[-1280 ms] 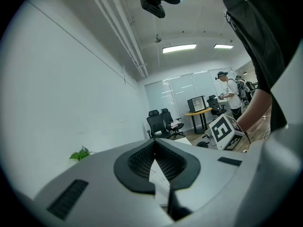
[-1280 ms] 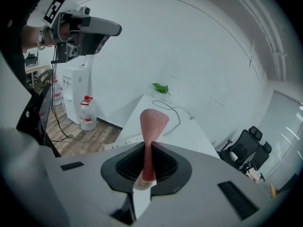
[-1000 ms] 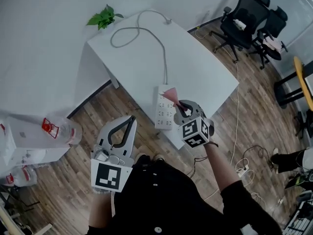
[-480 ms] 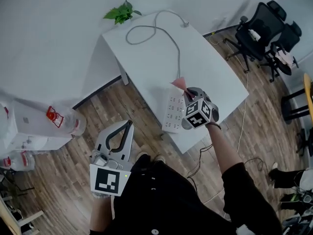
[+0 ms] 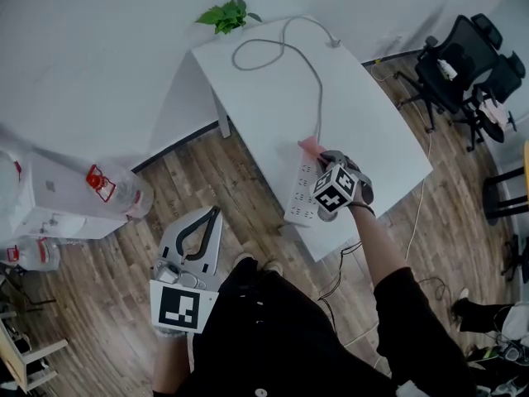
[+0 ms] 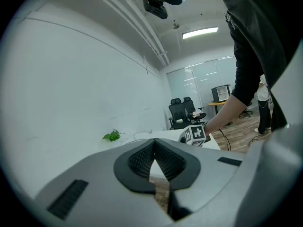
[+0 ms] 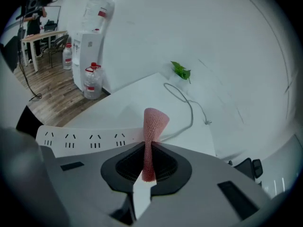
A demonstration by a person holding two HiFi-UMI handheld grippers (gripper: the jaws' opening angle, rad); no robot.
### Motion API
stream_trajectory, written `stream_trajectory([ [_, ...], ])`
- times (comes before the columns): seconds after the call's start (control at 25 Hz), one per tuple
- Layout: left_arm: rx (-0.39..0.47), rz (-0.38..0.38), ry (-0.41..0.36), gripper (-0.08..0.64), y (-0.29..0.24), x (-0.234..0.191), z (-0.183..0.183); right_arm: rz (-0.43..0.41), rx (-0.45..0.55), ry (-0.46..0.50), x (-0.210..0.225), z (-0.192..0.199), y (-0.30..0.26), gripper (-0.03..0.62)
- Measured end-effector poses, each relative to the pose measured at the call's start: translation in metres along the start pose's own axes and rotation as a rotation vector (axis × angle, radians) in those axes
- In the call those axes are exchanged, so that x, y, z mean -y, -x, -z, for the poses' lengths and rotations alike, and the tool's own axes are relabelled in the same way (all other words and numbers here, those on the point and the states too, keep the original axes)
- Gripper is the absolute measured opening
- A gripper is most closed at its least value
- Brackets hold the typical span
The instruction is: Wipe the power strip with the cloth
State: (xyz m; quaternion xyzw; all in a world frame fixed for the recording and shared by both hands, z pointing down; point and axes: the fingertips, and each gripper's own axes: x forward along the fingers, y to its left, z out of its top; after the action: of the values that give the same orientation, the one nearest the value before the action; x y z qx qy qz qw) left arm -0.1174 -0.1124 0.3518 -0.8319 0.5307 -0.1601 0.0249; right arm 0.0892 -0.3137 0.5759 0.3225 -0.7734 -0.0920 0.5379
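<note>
A white power strip [image 5: 302,195] lies near the front edge of the white table [image 5: 273,106], and its grey cable [image 5: 312,73] loops toward the back. My right gripper [image 5: 321,160] hovers over the strip's far end, shut on a pink cloth [image 5: 310,147]. In the right gripper view the pink cloth [image 7: 152,126] sticks up from between the jaws, with the power strip [image 7: 90,138] just below and to the left. My left gripper [image 5: 213,213] is held low over the wooden floor, away from the table, its jaws closed on nothing [image 6: 154,150].
A small green plant [image 5: 228,15] stands at the table's back corner. A water dispenser [image 5: 58,201] with bottles [image 5: 120,193] stands at the left. Black office chairs [image 5: 463,73] are at the right. Cables trail on the floor [image 5: 417,213] beside the table.
The right gripper with the pink cloth has stayed over the strip's far end while the head view shifted; the table now sits further right in view. The left gripper stays low.
</note>
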Motion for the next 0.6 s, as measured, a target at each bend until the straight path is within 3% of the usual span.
stream_trajectory([
  [0.08,-0.001,0.000,0.002,0.014,0.002,-0.001,0.002,-0.022,-0.001,0.026,-0.011,-0.003,-0.002,0.051],
  [0.28,0.008,0.006,0.011,0.014,0.003,-0.002,0.004,-0.081,0.007,-0.045,-0.030,-0.008,-0.003,0.051],
  [0.6,0.008,0.026,0.017,0.014,0.001,-0.001,0.007,-0.148,0.016,-0.011,-0.059,-0.009,0.006,0.051],
])
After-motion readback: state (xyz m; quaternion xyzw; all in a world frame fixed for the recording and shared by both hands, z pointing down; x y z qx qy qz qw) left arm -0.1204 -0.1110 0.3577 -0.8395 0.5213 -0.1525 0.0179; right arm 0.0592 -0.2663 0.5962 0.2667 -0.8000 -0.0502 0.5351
